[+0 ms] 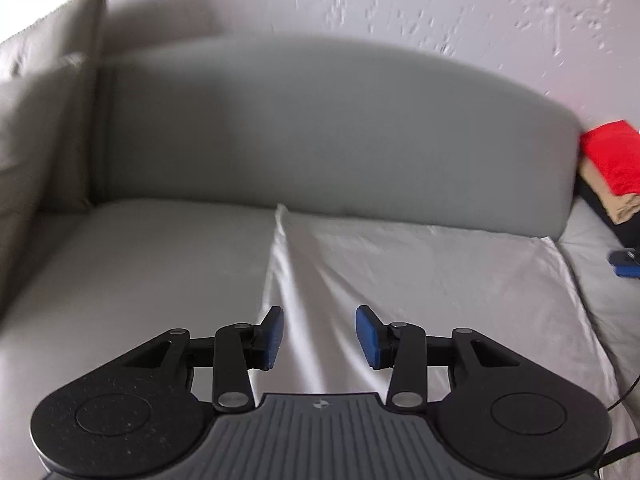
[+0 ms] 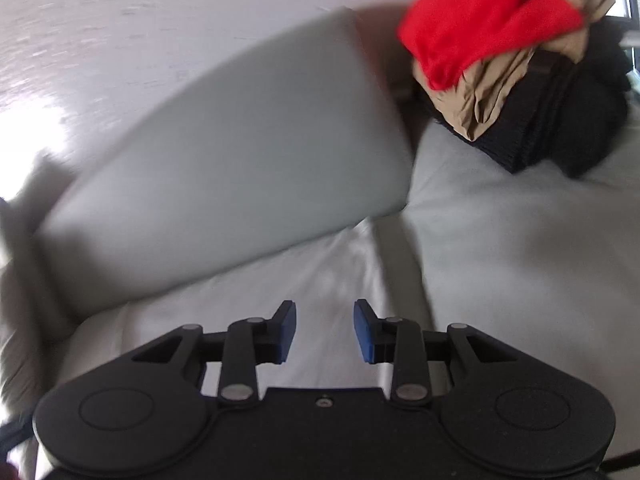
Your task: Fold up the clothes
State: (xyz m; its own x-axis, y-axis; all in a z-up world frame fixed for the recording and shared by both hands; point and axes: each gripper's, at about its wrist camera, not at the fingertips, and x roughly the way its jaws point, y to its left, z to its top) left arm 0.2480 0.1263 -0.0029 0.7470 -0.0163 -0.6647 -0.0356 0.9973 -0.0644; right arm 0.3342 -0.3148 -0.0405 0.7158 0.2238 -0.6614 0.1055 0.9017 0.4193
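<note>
White cloth garment (image 1: 420,292) was seen spread flat on the pale grey seat of a sofa (image 1: 132,264), reaching from the foot of the grey back cushion (image 1: 320,132) toward the camera. Its surface was mostly smooth, with a raised ridge running from the far left corner down toward the near edge and softer creases fanning to the right. The far edge was laid along the cushion, and the right edge was seen as a clean straight line.

The left gripper (image 1: 319,338) was held just above the ridge with its blue-padded fingers (image 1: 273,338) spread apart and nothing between them. The right gripper (image 2: 325,332) was held over the right part of the same white garment (image 2: 320,272), its blue pads likewise parted and empty. Whether either gripper touched the fabric could not be told.

At the far right end of the sofa a pile of clothes was seen: a red garment (image 2: 480,16) on top, a tan garment (image 2: 492,88) under it, and black knitted clothing (image 2: 560,120) beneath. A small blue object (image 1: 626,266) was seen on the seat near that pile; its kind could not be told.
</note>
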